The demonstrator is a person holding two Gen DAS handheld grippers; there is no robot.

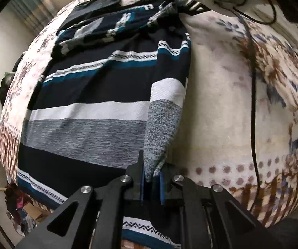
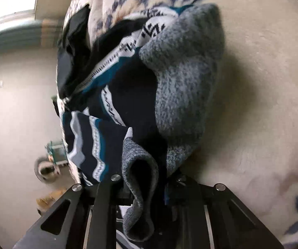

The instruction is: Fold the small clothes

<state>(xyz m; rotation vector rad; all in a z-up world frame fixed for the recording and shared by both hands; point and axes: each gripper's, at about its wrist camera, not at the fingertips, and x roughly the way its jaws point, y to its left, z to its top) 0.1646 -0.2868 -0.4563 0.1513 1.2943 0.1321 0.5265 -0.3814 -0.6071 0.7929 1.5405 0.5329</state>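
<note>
A striped knit sweater (image 1: 99,95) in navy, teal, white and grey lies spread on a floral bed blanket (image 1: 221,103). My left gripper (image 1: 152,178) is shut on the grey edge of the sweater's right side near its hem. My right gripper (image 1: 176,4) shows at the far end, holding the sweater's upper right part. In the right wrist view my right gripper (image 2: 149,186) is shut on a bunched grey cuff of the sweater (image 2: 182,87), lifted off the blanket (image 2: 263,83).
A black cable (image 1: 253,103) runs across the blanket to the right of the sweater. A dark folded garment (image 1: 99,2) lies at the far end of the bed. Clutter and a cardboard box (image 1: 32,211) sit on the floor to the left.
</note>
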